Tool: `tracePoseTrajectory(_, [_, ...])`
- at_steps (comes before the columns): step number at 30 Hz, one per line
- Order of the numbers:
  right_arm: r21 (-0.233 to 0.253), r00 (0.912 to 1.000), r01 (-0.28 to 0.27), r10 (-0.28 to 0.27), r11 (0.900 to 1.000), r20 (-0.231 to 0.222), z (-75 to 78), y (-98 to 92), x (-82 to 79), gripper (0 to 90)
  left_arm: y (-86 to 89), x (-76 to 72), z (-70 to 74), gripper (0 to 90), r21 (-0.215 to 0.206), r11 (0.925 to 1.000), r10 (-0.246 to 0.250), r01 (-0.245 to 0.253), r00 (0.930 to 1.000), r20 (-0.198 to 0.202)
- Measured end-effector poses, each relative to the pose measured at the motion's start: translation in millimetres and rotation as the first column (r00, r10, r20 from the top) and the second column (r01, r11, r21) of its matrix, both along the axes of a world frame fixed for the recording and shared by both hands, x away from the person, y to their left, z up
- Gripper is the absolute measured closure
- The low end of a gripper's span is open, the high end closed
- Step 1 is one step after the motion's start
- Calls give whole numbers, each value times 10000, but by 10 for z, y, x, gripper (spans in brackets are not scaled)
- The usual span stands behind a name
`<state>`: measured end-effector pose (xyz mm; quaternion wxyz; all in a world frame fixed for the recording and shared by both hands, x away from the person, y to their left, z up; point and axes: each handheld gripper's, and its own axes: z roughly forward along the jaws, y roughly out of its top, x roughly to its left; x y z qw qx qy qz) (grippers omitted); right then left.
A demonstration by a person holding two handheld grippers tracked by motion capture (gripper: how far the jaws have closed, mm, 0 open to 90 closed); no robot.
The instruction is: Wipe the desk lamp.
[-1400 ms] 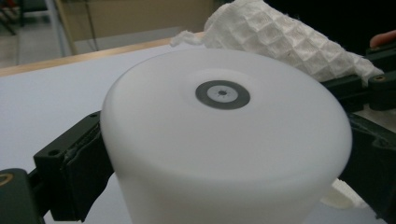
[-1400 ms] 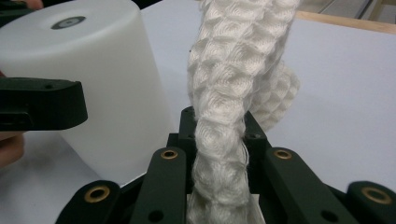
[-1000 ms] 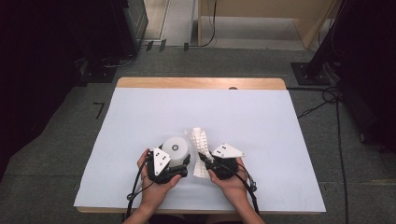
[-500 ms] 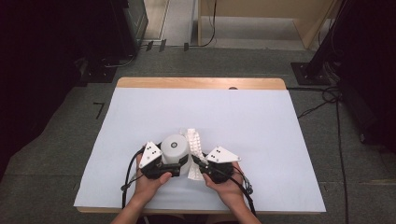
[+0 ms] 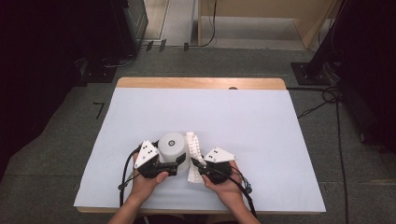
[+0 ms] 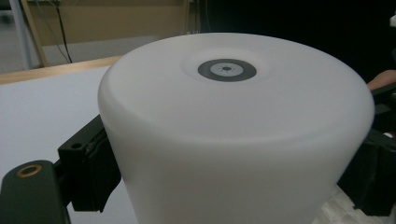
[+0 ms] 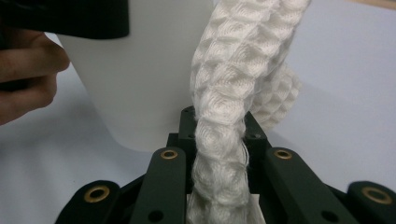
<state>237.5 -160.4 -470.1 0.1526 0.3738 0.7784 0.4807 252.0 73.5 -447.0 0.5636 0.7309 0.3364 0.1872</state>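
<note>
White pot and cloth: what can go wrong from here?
1. The left gripper clamps the smooth, tapered white pot by its sides, so it may slip.
2. The right gripper pinches only a bunched strip of waffle cloth; it could pull free.
3. Both sit near the table front edge, so a dropped pot might roll off.

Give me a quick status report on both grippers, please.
Left gripper shut on white cup. Right gripper shut on waffle cloth, held against cup. Nothing in the way.

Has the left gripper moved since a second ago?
Yes. The left gripper has slid left along the table's near edge, from under the white cup to its left side, jaws clamped on the cup.
</note>
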Motion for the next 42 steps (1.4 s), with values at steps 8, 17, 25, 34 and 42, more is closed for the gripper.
tracePoseTrajectory(8, [20, 9992, 379, -379, 9993, 90, 11, -58, 22, 768, -81, 18, -171, 88, 1150, 9933, -172, 114, 9986, 494])
tracePoseTrajectory(17, [92, 9974, 725, -726, 9973, 48, -2, -164, 59, 768, -28, 55, -238, 84, 973, 9953, -49, 27, 9997, 224])
tracePoseTrajectory(25, [120, 9953, 959, -961, 9953, 108, -4, -232, 79, 766, -124, -68, -263, 7, 1371, 9837, 1123, -1166, 9929, 386])
tracePoseTrajectory(34, [-96, 9963, 860, -860, 9962, 13, -39, -188, 63, 765, -229, -133, -263, 75, 1655, 9705, 1675, -1753, 9840, 601])
tracePoseTrajectory(42, [-176, 9985, 527, -529, 9985, -136, -96, -80, 41, 766, -76, -75, -132, 86, 380, 9951, 907, -916, 9956, 249])
